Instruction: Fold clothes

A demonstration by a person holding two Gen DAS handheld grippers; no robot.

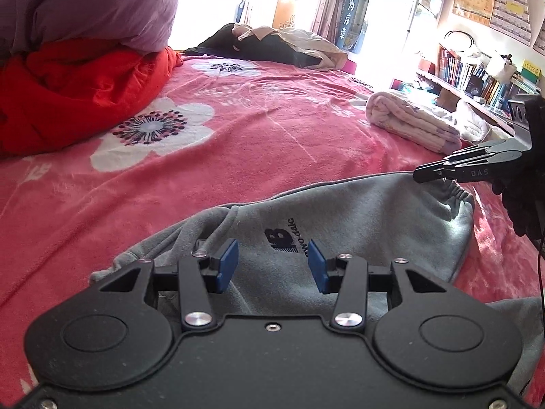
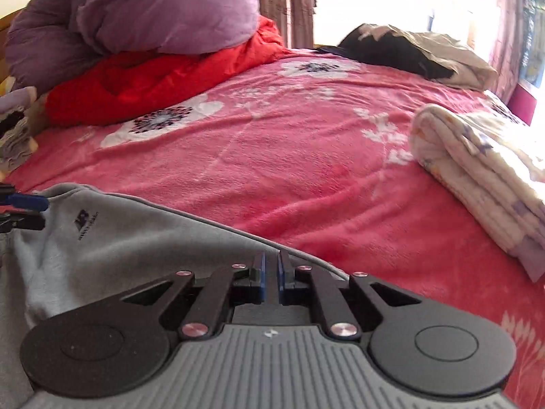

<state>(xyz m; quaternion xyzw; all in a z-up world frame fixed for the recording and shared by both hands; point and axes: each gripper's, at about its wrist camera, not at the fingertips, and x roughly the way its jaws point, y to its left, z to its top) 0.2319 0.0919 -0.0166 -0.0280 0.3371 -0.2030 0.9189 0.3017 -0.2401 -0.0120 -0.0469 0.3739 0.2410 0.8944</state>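
Note:
A grey sweat garment (image 1: 357, 225) with a dark logo (image 1: 279, 238) and an elastic band lies on the pink flowered blanket (image 1: 238, 143). My left gripper (image 1: 272, 260) is open just above the garment, its blue pads either side of the logo. My right gripper (image 2: 270, 272) is shut on the garment's far edge (image 2: 143, 235); in the left wrist view its fingers (image 1: 439, 170) pinch the cloth near the elastic band. The left gripper's blue pad (image 2: 27, 201) shows at the left edge of the right wrist view.
A folded pale patterned cloth (image 1: 412, 122) lies on the right of the bed (image 2: 477, 170). A red quilt (image 1: 75, 95) with a purple pillow (image 1: 92, 3) is at the left. Dark and beige clothes (image 1: 272, 44) lie at the far end. A bookshelf (image 1: 477, 78) stands right.

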